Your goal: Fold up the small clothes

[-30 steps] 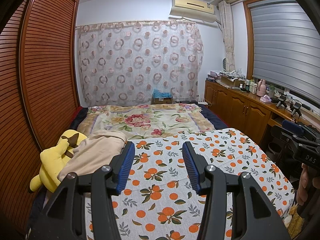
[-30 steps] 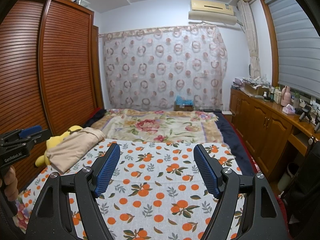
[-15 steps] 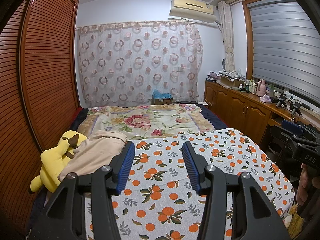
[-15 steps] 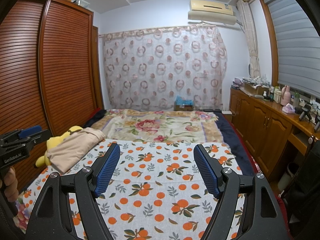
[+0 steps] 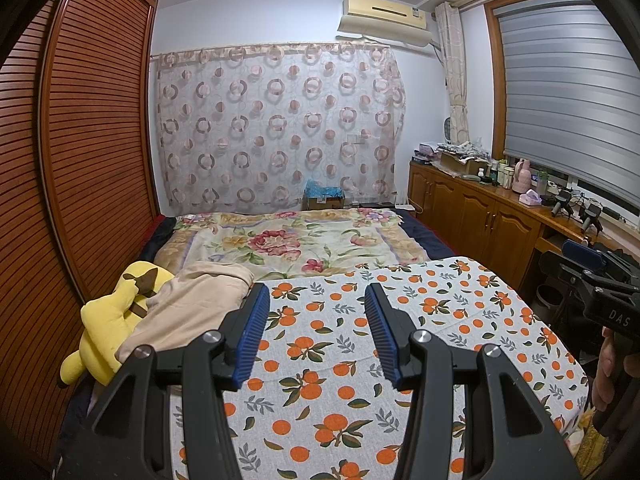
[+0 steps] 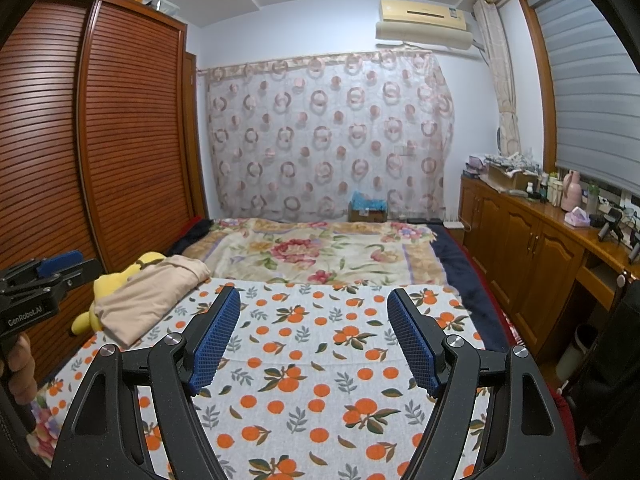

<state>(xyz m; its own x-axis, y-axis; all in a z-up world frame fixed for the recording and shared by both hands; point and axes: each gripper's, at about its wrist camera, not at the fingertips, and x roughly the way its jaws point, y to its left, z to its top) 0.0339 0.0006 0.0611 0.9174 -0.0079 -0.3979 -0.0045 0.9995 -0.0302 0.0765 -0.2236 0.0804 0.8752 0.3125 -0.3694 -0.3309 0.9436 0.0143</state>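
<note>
Bed with orange-print sheet [image 5: 440, 320]: beige garment [image 5: 188, 308] lies at its left edge against a yellow plush toy [image 5: 108, 320]; left gripper [image 5: 316, 332] and right gripper [image 6: 312, 340] hover above, jaws apart, empty.

The beige garment [image 5: 188, 304] lies loosely bunched at the far left of the orange-print sheet [image 5: 360, 360] on the bed, its far end rumpled. Its left edge rests against a yellow plush toy [image 5: 108, 320]. Nothing of mine touches it.
</note>
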